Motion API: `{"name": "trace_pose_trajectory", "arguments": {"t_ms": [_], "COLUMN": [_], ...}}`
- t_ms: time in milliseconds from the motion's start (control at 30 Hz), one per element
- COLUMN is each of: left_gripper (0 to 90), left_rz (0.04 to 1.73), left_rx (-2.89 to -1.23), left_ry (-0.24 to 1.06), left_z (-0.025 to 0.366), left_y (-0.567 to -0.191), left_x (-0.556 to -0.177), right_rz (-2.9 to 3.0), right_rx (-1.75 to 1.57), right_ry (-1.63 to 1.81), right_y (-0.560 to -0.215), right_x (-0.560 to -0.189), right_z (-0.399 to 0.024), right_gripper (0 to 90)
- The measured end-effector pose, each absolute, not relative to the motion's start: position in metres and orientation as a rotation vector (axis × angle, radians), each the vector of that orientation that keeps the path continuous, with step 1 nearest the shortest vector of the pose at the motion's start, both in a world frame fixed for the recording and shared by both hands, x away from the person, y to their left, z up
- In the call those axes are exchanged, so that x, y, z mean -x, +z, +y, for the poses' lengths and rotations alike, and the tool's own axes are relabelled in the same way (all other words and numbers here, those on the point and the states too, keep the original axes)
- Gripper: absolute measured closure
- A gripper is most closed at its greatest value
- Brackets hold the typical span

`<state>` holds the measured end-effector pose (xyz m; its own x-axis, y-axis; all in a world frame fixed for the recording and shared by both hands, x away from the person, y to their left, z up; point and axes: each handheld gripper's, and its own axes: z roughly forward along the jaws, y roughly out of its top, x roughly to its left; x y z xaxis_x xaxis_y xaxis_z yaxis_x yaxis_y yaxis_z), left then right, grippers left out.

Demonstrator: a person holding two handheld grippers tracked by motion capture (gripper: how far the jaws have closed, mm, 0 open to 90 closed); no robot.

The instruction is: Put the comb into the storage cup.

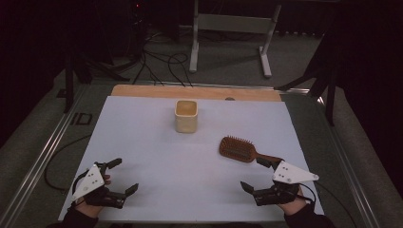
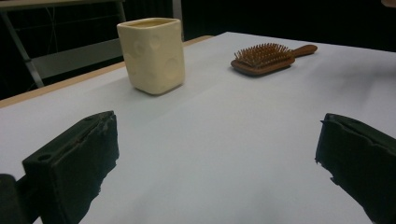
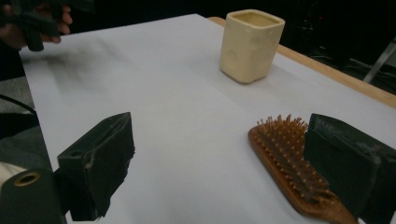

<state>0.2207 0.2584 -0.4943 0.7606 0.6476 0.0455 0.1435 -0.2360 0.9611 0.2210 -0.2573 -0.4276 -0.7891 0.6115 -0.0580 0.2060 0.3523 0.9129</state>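
Left gripper (image 1: 121, 176): held in a hand at the near left corner of the table (image 1: 142, 142), jaws spread wide apart and empty, just above the white surface.

Right gripper (image 1: 256, 173): held in a hand at the near right corner, jaws likewise released and wide apart, nothing between them. In the right gripper view one jaw stands just beside the brush's handle end; contact cannot be told.

Hairbrush (image 1: 239, 149): brown wooden paddle type, lying flat on the table with bristles up, right of centre. Its handle points toward the right gripper; its head points toward the middle of the table.

Cup (image 1: 186, 116): cream-coloured, squarish with rounded corners, shallow round dimples on its sides. Upright, open at the top, standing beyond the brush near the far middle of the table, well apart from both grippers.

Table surface: white sheet over a wooden top, a strip of bare wood showing along the far edge.

Beyond the table: grey carpeted floor (image 1: 228, 61), black cables (image 1: 161, 64), the legs of a light-coloured frame (image 1: 228, 33).
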Motion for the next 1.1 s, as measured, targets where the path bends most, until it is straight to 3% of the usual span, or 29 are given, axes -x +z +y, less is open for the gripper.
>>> {"name": "trace_pose_trajectory", "arguments": {"t_ms": [567, 1100], "left_gripper": [0.1, 0.0], "left_rz": [0.616, 0.612], "left_rx": [-1.776, -1.777], "left_ry": [0.536, 0.539], "left_z": [0.258, 0.259], "left_y": [-0.494, -0.493], "left_x": [-0.22, -0.22], "right_rz": [2.192, 2.16], "right_rx": [-0.681, -0.71], "right_ry": [1.395, 1.343], "right_y": [-0.395, -0.385], "right_x": [-0.241, -0.267], "right_z": [-0.263, -0.276], "right_gripper": [8.9, 9.2]}}
